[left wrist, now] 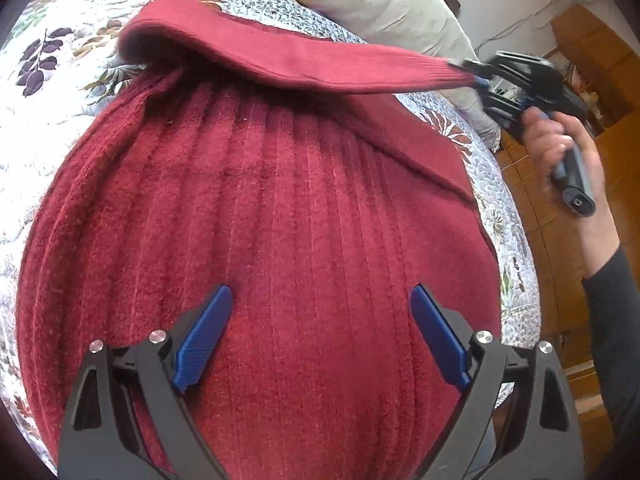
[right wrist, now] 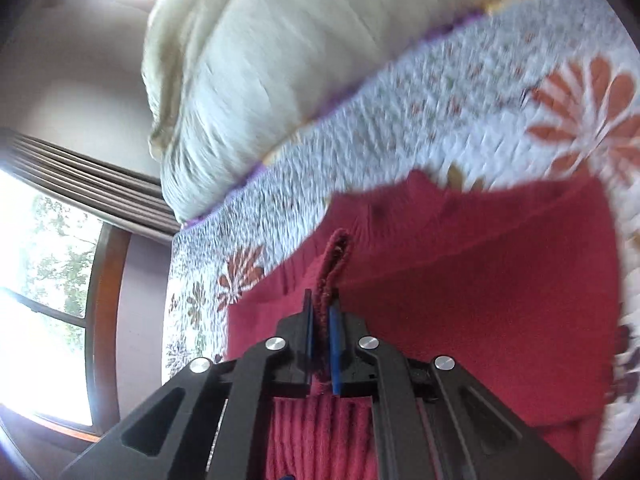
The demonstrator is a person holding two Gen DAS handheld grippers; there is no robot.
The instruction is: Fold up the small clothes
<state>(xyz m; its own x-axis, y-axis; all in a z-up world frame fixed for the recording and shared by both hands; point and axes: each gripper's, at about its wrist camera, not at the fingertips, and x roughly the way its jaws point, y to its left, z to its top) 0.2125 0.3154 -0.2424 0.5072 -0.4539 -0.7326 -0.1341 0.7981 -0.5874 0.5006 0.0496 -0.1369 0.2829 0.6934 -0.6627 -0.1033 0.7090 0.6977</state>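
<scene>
A dark red ribbed sweater [left wrist: 280, 220] lies spread on a floral quilt [left wrist: 52, 92] that covers a bed. In the left wrist view its ribs run away from the camera, so the body's long axis points straight ahead, from the near edge of the bed toward the far side. One sleeve [left wrist: 312, 60] is lifted off the body and stretched crosswise, its length running from the shoulder at the upper left out to the right, roughly at right angles to the ribs. The cuff end of that sleeve sits in the right gripper [left wrist: 478, 76], whose blue pads [right wrist: 334, 344] are pressed together on a fold of the red knit; in the right wrist view the pinched edge stands up between them. That view is smeared by motion, so how much cloth is caught cannot be told. A hand [left wrist: 560, 148] with a dark sleeve at the wrist grips the handle of that tool, out beyond the right edge of the bed.

The left gripper [left wrist: 322, 300] hangs above the near part of the sweater's body, its jaws spread wide with nothing between them.

A pale pillow [right wrist: 288, 52] rests on the quilt beyond the sweater. Past it are a window [right wrist: 44, 264] and a striped curtain [right wrist: 80, 176], and wooden flooring [left wrist: 540, 208] shows beside the bed.
</scene>
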